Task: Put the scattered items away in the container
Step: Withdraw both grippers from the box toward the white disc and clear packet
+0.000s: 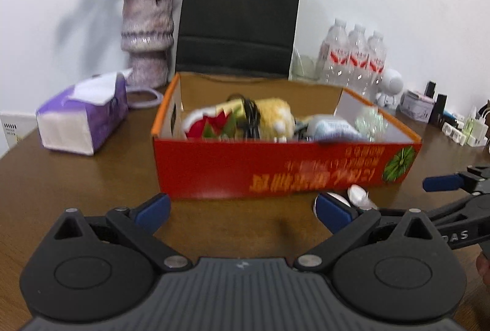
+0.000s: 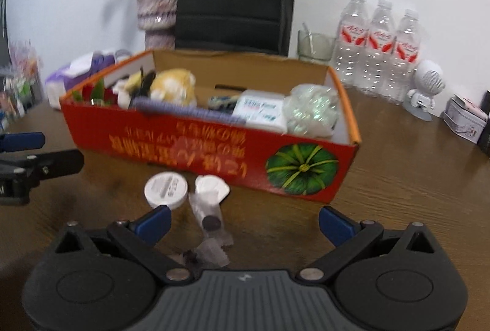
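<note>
Collection step judged in hand — red box [image 2: 214, 147] at desk centre already well filled. Round white lid [image 2: 165, 187] and clear sachet [image 2: 209, 213] left on desk [image 2: 413, 177] at box's near wall. Right gripper [image 2: 243, 219] held low over sachet, jaws spread wide, nothing held — next move: descent and closure on sachet. Left gripper [image 1: 243, 208] likewise agape, empty, level before box.

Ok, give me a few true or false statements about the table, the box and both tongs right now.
1. Both tongs, left and right, are open and empty. True.
2. The white round tin is inside the red box. False: it lies on the table in front of the box.
3. Three water bottles stand behind the box. True.
4. The box is empty. False: it holds a yellow plush and other items.
5. The tissue pack is right of the box. False: it is left.
</note>
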The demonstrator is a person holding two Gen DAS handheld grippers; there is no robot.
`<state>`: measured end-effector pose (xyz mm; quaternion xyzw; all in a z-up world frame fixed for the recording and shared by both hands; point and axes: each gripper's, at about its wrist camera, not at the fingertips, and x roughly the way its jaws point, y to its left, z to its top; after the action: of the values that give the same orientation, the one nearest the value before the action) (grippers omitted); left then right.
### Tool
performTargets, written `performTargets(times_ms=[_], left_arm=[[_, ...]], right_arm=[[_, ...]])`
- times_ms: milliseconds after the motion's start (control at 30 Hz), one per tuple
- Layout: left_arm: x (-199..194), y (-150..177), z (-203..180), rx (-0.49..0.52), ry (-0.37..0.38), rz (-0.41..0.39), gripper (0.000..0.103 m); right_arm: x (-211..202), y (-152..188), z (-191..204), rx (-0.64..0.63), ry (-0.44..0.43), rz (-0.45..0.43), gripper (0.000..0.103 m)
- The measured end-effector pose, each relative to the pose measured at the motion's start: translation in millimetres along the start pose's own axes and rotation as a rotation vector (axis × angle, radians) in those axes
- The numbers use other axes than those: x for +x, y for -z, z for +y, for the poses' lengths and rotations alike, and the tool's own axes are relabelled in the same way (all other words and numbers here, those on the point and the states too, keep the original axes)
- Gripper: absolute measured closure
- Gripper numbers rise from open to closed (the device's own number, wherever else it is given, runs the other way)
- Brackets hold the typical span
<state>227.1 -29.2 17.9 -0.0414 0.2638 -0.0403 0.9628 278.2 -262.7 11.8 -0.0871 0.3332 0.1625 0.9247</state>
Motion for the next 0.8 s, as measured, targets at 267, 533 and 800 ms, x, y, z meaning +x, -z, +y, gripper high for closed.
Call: performTargets(times_ms=[267,533,800], left_arm=[[7.9,4.1,0.1,0.002,0.007,0.032,0.000],[21.4,3.5,-27.9,0.065,0.029,0.058,0.000],[49.3,-1.4,-70.0,0.134,0.008,0.095,0.000]], right_arm=[[13.2,3.4,-1.0,0.029,-0.043,0.004,0.044],[6.7,3.6,-18.8,0.076,-0.063,0.006,0.086],[-0.2,2.3,-45.5,0.169,-0.039,-0.029,0.086]])
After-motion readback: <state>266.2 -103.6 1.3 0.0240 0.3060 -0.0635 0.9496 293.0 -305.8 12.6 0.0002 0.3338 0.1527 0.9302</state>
